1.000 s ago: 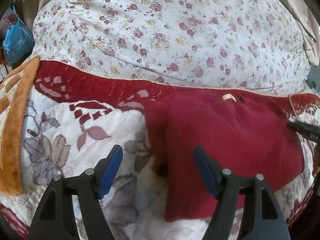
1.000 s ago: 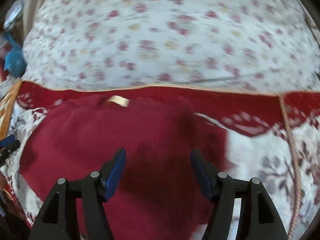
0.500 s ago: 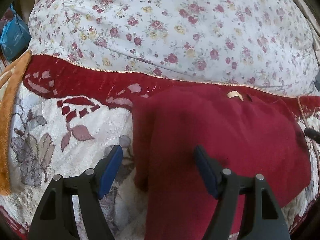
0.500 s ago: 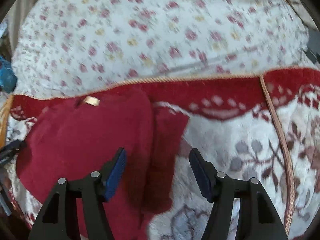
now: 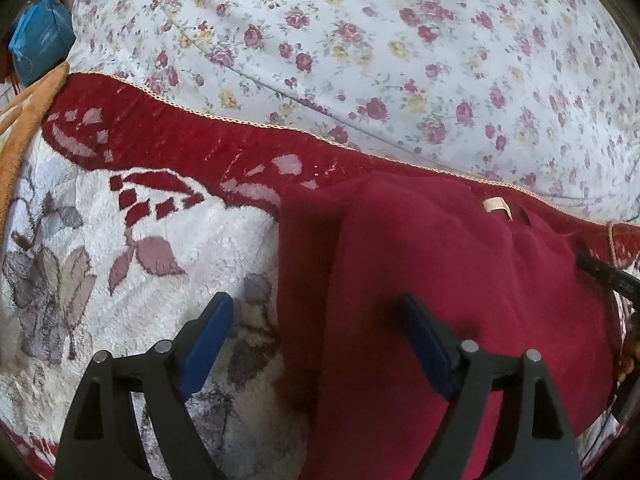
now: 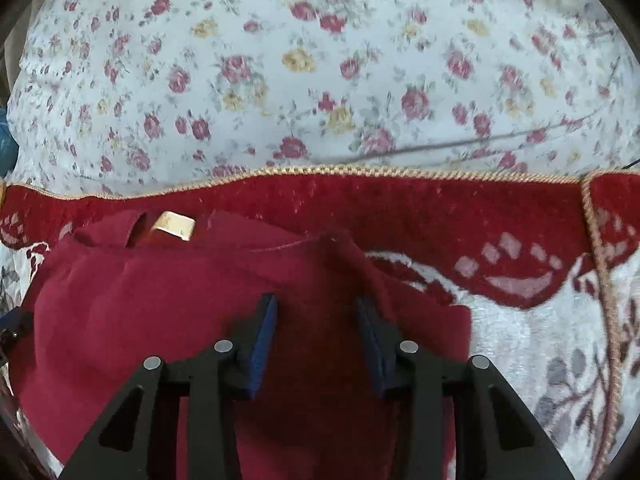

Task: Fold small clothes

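Soft white bedding with small red and yellow roses (image 5: 400, 60) fills the back of the left wrist view, and in front of it lies a fluffy blanket, dark red at the edge and white with grey leaves (image 5: 132, 240). A blue plastic bag (image 5: 38, 44) and a strip of orange fuzzy cloth (image 5: 24, 128) sit at the far left. On the blanket lies the small dark red fleece garment (image 5: 460, 280), with a little cream tag (image 5: 496, 206) at its top edge. The left tongs (image 5: 316, 336) have just been opening and stand wide; one blue pad is over the blanket and the other over the garment's left fold, and neither pad presses on the cloth. At the right edge a black piece of the other tool pokes in. In the right wrist view, the same rose bedding (image 6: 320, 60) is at the back, a bit blurry, and the blanket (image 6: 540, 320) has a twisted gold cord along its edge. The red garment (image 6: 140, 300) lies at the lower left, tag (image 6: 174, 224) near its top. The right tongs (image 6: 316, 332) have just been closing, with a raised fold of the garment between the blue pads; I cannot tell if they pinch it yet.
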`<state>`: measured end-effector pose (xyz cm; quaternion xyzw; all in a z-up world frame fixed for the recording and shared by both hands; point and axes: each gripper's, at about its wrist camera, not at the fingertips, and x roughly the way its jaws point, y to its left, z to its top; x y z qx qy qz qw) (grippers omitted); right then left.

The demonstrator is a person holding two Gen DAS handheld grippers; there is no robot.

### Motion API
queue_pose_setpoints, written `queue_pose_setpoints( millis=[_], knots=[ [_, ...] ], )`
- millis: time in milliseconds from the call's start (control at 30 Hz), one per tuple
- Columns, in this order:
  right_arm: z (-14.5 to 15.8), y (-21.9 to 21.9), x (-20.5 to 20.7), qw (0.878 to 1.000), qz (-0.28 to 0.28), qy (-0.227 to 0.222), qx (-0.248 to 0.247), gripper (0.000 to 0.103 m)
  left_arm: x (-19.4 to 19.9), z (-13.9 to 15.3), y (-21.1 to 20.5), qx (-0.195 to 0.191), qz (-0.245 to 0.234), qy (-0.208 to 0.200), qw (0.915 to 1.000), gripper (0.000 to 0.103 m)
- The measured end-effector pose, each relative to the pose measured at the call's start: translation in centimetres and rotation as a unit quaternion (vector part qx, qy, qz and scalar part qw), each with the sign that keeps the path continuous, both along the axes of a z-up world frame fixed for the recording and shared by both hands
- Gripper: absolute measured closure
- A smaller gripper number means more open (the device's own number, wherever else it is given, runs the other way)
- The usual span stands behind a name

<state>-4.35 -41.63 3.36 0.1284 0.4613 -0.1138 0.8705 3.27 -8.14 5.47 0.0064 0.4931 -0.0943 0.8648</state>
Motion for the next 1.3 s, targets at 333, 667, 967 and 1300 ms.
queue_pose_setpoints(
  millis=[333,667,967,1300],
  knots=[
    [-1.3,5.3,2.5,0.997,0.077,0.015,-0.019,0.048,-0.8,0.5,0.1,0.010,-0.006,-0.011,0.9999,0.019],
    [2.6,10.7,3.7,0.991,0.131,-0.015,0.024,0.046,-1.8,1.1,1.1,0.007,-0.011,-0.018,0.9997,0.019],
    [1.3,20.1,10.1,0.972,0.227,-0.003,0.054,0.052,-3.5,1.3,3.7,-0.018,-0.023,-0.003,0.9996,0.019],
    [0.3,24.7,15.1,0.969,0.235,0.045,0.065,0.032,-4.1,0.3,5.4,-0.048,-0.030,0.028,0.9980,0.019]
  ],
)
